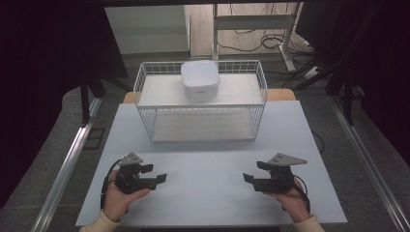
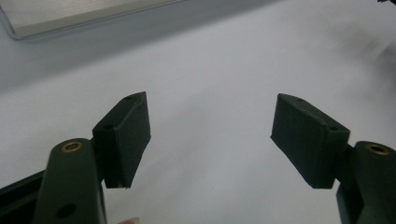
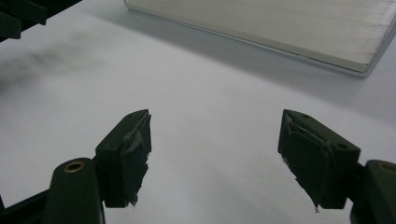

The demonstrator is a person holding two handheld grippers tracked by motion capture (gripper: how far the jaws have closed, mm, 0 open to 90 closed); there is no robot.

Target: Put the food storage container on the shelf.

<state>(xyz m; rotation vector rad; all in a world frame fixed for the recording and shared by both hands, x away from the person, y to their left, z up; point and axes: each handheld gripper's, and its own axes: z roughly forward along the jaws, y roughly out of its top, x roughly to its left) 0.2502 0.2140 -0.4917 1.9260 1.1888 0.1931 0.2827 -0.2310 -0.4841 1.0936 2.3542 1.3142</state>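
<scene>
A white square bowl (image 1: 199, 79) rests on the upper shelf of a white wire rack (image 1: 145, 87) at the back of the table. On the table's near left my left gripper (image 1: 155, 173) lies low over the white surface in a hand, pointing inward toward the right. Its jaws stand open with nothing between them, and in the left gripper view (image 2: 210, 135) only bare table lies between the pads. Opposite it on the near right, my right gripper (image 1: 254, 171) points inward toward the left, also open and empty (image 3: 215, 154). Its pads (image 3: 135, 154) look frayed.
The white table (image 1: 208, 159) stretches bare between the grippers and the rack. The rack's lower shelf panel (image 3: 289, 28) appears ahead of the right gripper, and its corner (image 2: 70, 14) ahead of the left. Metal rails, desk legs and cables lie on the floor around.
</scene>
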